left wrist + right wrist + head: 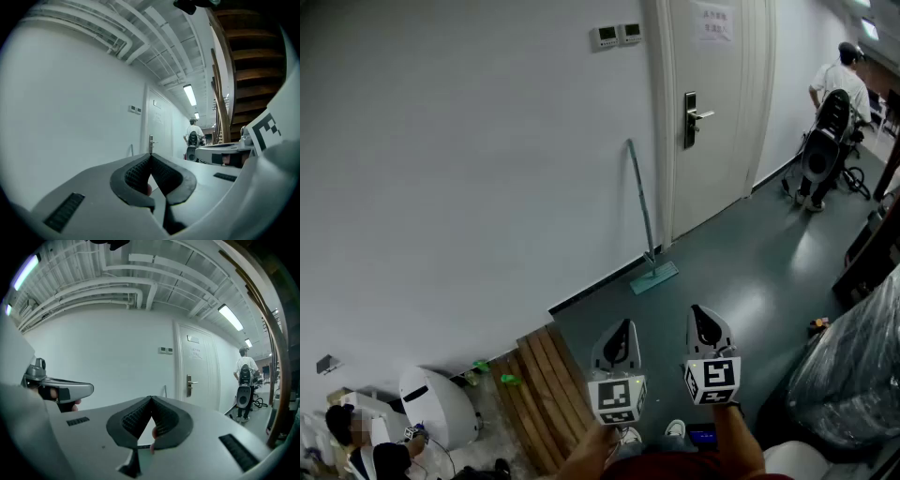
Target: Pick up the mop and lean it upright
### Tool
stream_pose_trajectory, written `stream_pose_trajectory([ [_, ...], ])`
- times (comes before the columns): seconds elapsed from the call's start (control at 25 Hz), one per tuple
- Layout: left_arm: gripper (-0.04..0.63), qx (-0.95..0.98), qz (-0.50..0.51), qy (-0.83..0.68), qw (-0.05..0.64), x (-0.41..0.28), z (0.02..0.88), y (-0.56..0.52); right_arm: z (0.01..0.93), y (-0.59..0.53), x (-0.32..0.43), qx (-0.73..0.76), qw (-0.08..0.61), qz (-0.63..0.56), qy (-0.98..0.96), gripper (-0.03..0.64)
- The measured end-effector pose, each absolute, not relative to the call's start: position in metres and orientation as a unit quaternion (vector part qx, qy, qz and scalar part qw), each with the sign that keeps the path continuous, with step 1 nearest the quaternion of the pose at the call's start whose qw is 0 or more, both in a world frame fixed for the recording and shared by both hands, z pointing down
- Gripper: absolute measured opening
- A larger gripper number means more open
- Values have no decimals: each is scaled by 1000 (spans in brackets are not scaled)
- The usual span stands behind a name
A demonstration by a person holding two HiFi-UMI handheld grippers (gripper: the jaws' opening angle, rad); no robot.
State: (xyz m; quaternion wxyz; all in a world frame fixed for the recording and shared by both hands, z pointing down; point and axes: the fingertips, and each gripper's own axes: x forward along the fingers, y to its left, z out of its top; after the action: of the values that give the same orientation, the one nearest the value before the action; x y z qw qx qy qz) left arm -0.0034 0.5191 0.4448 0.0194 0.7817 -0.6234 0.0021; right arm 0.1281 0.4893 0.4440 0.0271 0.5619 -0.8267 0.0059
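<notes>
The mop [643, 212] leans upright against the white wall beside the door, its flat teal head [654, 277] resting on the grey floor. Its handle tip peeks above the jaws in the left gripper view as the mop [131, 150] and in the right gripper view as the mop [164, 391]. My left gripper [622, 330] and right gripper [703, 317] are held side by side near my body, well short of the mop. Both are shut with nothing between the pads; left gripper [150, 156], right gripper [150, 399].
A white door [708, 103] with a metal handle stands right of the mop. A person [836, 112] with a wheeled device stands down the corridor at far right. Wooden slats [546, 394] lie on the floor at left, plastic-wrapped goods [853, 370] at right. A seated person [366, 445] is at bottom left.
</notes>
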Motion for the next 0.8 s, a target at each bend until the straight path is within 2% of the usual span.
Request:
stream_pose_trajectory([
  [0.48,13,774,-6,-633,8,6,435,502,440,468,132,550,20,0,-835,18],
  [0.8,13,771,-10,-636,5,36,427,480,432,448,161,548,5,-2,-837,18],
])
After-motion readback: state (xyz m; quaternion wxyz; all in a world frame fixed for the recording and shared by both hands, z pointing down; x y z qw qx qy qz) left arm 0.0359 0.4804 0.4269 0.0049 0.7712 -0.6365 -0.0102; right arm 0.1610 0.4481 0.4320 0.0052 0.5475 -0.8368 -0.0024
